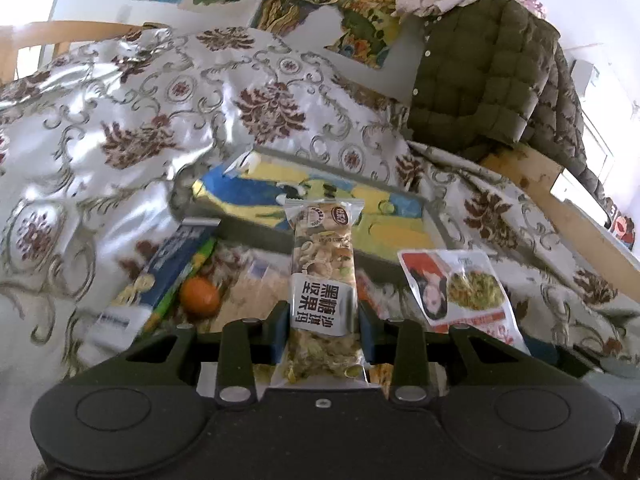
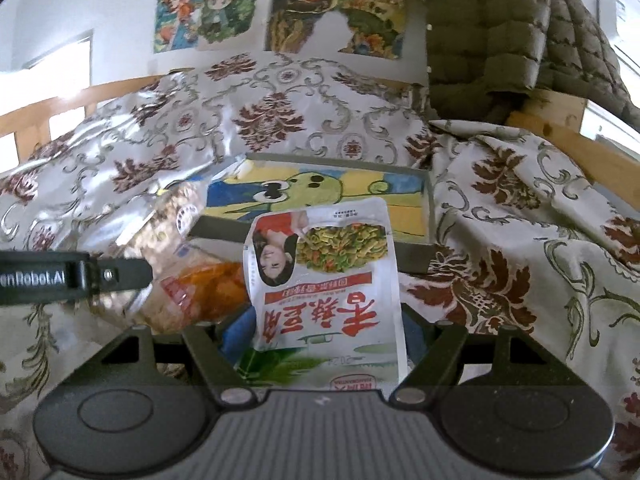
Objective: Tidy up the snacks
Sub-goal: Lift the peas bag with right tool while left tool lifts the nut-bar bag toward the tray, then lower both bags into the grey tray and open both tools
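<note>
Left wrist view: my left hand-held gripper [image 1: 323, 322] pinching tall snack bar [image 1: 323, 280] upright, in front of cartoon tray [image 1: 256, 194] on flowery cloth [image 1: 120, 128]. Right wrist view: my right hand-held gripper [image 2: 322, 330] squeezing wide bean snack bag [image 2: 324, 280], fingers spread wide around it, tray just behind.

We see the nut bar [image 1: 323, 280], in a clear wrapper with a white label, standing upright. The white bean snack pouch [image 2: 325, 288] is held inverted. The shallow cartoon-printed tray [image 2: 430, 216] lies beyond both on the floral cloth [image 2: 520, 220].
</note>
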Motion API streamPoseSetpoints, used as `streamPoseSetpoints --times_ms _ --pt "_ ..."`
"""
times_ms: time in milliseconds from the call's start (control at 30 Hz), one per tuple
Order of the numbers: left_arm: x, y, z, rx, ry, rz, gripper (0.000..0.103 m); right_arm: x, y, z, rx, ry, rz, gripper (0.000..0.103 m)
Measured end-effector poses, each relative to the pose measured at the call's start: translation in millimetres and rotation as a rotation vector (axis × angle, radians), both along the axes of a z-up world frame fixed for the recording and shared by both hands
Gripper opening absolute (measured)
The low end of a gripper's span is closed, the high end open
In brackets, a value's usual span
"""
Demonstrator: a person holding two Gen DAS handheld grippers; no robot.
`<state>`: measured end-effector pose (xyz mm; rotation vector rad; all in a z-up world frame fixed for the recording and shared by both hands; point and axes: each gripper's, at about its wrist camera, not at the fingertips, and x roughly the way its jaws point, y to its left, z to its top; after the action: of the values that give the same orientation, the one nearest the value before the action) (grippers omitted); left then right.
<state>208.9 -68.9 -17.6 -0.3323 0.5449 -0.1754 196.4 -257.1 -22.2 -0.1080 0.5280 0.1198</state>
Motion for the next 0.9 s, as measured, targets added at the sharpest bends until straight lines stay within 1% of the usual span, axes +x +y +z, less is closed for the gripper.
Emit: streamPoseSetpoints --times_ms 67,200,333,433,533,600,733,833,900 --pt "11 0 2 -0.013 -0.002 0.000 0.037 4 -4 1 0.011 -0.013 -0.014 0.078" --pt "35 0 5 -0.045 0.014 0.017 0.037 25 -8 10 0.030 -0.071 -0.044 0.078" --pt "58 -1 9 -0.033 0.008 0.017 0.037 56 -13 23 0.089 -0.127 -0.075 0.079" --pt "78 -3 15 -0.022 -0.005 0.013 0.037 80 -14 32 0.105 -0.181 -0.081 0.079" --pt "99 -7 19 -0.024 -0.010 0.005 0.037 107 -16 35 0.130 -0.203 -0.082 0.079" --pt "114 -10 18 -0.035 0.000 0.004 0.037 125 -21 34 0.165 -0.197 -0.087 0.079" --pt "142 -17 16 -0.044 0.010 0.002 0.037 155 -41 26 0.282 -0.148 -0.114 0.079" --pt "164 -24 15 -0.058 0.011 0.001 0.037 169 -55 15 0.340 -0.121 -0.125 0.080" --pt "177 -30 13 -0.056 0.011 -0.006 0.037 176 -61 7 0.362 -0.094 -0.143 0.080"
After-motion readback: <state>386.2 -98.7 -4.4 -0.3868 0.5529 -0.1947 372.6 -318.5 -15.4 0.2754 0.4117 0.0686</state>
